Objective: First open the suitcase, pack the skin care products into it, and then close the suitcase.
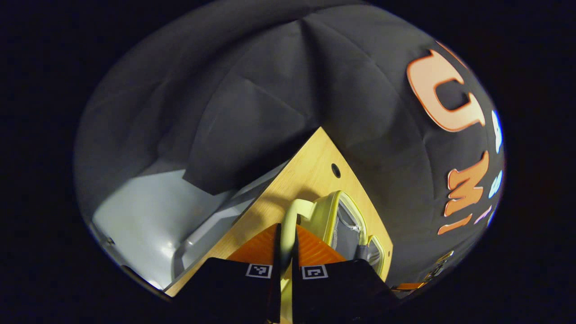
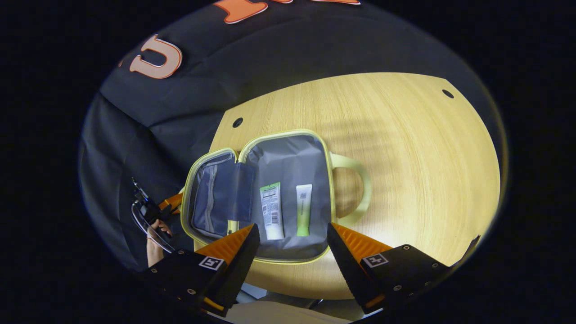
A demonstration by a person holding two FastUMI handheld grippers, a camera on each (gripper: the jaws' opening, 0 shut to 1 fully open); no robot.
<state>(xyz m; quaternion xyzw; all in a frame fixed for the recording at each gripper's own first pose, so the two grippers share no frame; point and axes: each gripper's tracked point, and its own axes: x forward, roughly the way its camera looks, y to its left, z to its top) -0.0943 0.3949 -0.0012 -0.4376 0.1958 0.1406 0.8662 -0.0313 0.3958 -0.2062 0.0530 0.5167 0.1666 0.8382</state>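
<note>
The pale yellow-green suitcase (image 2: 288, 157) lies open on the wooden table, grey lining up. Two skin care tubes rest in its base: a white tube (image 2: 272, 210) and a green-and-white tube (image 2: 303, 209), side by side. The lid (image 2: 216, 198) with a mesh pocket stands tilted at the left. My left gripper (image 1: 285, 229) is shut on the lid's handle (image 1: 292, 213); from the right gripper view it appears beside the lid (image 2: 171, 202), held by a hand (image 2: 155, 245). My right gripper (image 2: 292, 228) hovers open over the suitcase's near edge, nothing between its fingers. The base's handle (image 2: 357, 189) lies flat on the table.
The round-cornered wooden table (image 2: 405, 135) has small holes (image 2: 237, 122) near its far edge. Black cloth walls close off the back. A grey floor (image 1: 144, 220) lies beyond the table's edge in the left gripper view.
</note>
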